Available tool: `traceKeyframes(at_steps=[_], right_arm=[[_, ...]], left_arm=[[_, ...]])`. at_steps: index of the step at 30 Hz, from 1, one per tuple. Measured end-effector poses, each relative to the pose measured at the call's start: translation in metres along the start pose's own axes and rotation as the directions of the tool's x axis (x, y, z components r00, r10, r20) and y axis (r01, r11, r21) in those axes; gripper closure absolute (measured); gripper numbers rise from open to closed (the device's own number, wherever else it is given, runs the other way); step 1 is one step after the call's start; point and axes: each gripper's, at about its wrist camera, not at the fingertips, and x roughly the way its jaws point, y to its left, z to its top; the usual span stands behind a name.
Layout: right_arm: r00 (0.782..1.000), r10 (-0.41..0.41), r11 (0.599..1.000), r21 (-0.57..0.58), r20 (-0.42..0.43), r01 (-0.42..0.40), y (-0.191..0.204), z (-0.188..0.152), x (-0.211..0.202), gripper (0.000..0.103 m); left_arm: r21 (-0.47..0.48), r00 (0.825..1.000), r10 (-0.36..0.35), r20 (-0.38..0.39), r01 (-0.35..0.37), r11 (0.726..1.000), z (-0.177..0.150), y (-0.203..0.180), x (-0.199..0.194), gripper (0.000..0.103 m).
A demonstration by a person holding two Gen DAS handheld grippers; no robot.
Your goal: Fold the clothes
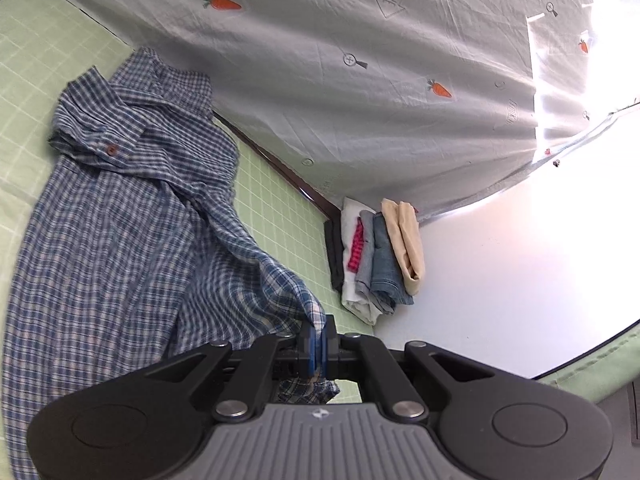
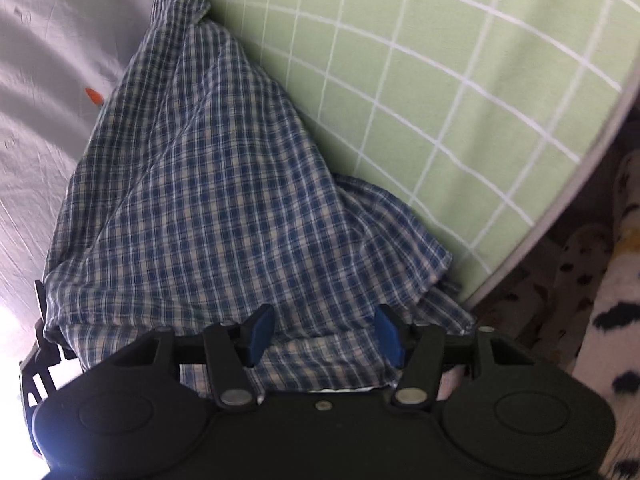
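A blue and white checked shirt (image 1: 120,220) lies spread and rumpled on a green checked sheet (image 1: 280,208), its collar and a brown button toward the far left. My left gripper (image 1: 318,328) is shut on a pinched edge of the shirt, and the cloth rises from the sheet to the blue pads. In the right wrist view the same shirt (image 2: 208,200) fills the middle. My right gripper (image 2: 326,328) stands open just over the shirt's near hem. Its blue fingertips (image 2: 260,336) are well apart, with cloth lying between them but not pressed.
A stack of folded clothes (image 1: 376,256) sits beyond the left gripper on a pale surface (image 1: 520,260). A grey sheet with carrot prints (image 1: 320,60) hangs behind. The green sheet's edge (image 2: 560,220) runs along the right, with spotted fabric (image 2: 600,280) past it.
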Motion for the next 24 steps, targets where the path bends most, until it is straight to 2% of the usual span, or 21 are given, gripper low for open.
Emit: traceKeyframes(at_steps=[7, 14, 15, 16, 17, 19, 22, 24], right_arm=[[0.993, 0.033, 0.996, 0.08, 0.118, -0.042, -0.02, 0.005, -0.033, 0.045], [0.962, 0.071, 0.981, 0.157, 0.262, -0.115, -0.036, 0.016, -0.062, 0.045], [0.956, 0.073, 0.979, 0.165, 0.283, -0.123, -0.039, 0.018, -0.068, 0.045], [0.95, 0.075, 0.976, 0.172, 0.304, -0.132, -0.042, 0.02, -0.075, 0.045], [0.942, 0.08, 0.972, 0.184, 0.327, -0.146, -0.046, 0.022, -0.078, 0.044], [0.926, 0.099, 0.965, 0.193, 0.365, -0.179, -0.051, 0.028, -0.084, 0.043], [0.903, 0.126, 0.96, 0.178, 0.412, -0.215, -0.054, 0.038, -0.097, 0.042], [0.887, 0.129, 0.962, 0.16, 0.444, -0.22, -0.055, 0.045, -0.102, 0.039]], left_arm=[[-0.021, 0.997, -0.048, -0.065, 0.047, 0.999, -0.014, -0.009, 0.033, 0.101], [-0.036, 0.987, -0.102, -0.125, 0.098, 0.995, -0.039, -0.012, 0.075, 0.098], [-0.025, 0.985, -0.093, -0.143, 0.09, 0.996, -0.043, -0.012, 0.083, 0.084], [-0.011, 0.986, -0.046, -0.163, 0.045, 0.999, -0.045, -0.013, 0.088, 0.063], [0.01, 0.986, 0.006, -0.167, -0.004, 1.0, -0.047, -0.014, 0.089, 0.057], [0.053, 0.981, 0.097, -0.168, -0.09, 0.995, -0.051, -0.015, 0.09, 0.052], [0.078, 0.98, 0.142, -0.137, -0.133, 0.988, -0.052, -0.01, 0.072, 0.047], [0.095, 0.973, 0.207, -0.1, -0.198, 0.976, -0.054, -0.001, 0.057, 0.045]])
